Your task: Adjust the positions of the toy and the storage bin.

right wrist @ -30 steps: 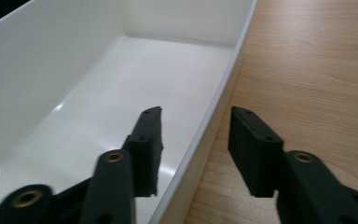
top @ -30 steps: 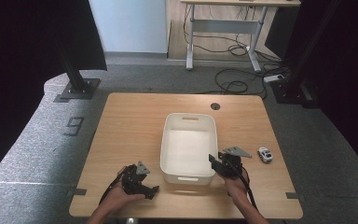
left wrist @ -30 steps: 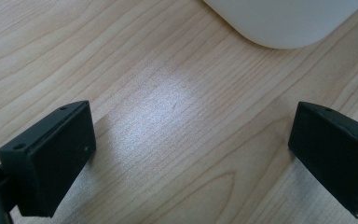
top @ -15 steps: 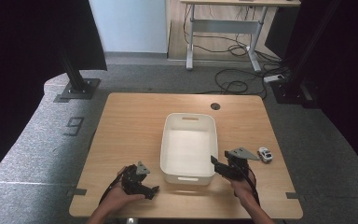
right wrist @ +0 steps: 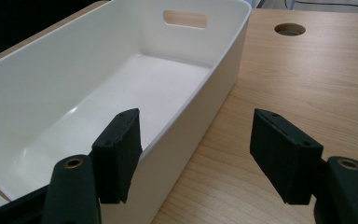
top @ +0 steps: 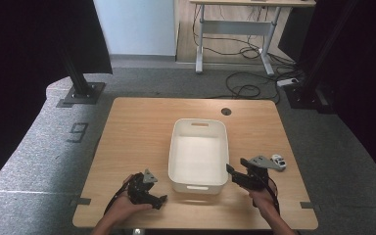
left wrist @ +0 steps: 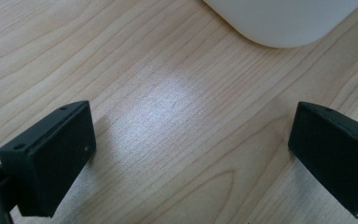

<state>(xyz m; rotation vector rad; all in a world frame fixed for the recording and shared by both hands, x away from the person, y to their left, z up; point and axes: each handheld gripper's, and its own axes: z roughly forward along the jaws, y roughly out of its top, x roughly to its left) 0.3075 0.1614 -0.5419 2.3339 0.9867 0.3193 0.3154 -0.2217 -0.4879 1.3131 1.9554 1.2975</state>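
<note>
Right gripper [top: 231, 172] drifts rightward off white bin [top: 198, 155], jaws apart and empty, bin wall now under its left jaw. Toy car [top: 277, 160] behind-right: likely next pick. Left gripper [top: 160, 199] unmoved, jaws apart, bin corner ahead.

Black blocky tongs [right wrist: 193, 158]; brass-ringed screw holes; grey three-cornered plate [top: 260, 161] atop right.

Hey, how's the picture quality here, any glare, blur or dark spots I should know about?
Left gripper view: a pale sheen of glare on the light wooden tabletop, and the white plastic bin at the top edge looks soft. Right gripper view: the bin's smooth inner wall is bright, and its own black jaws are slightly blurred up close. High view: even light on the table, black curtains at both sides.
</note>
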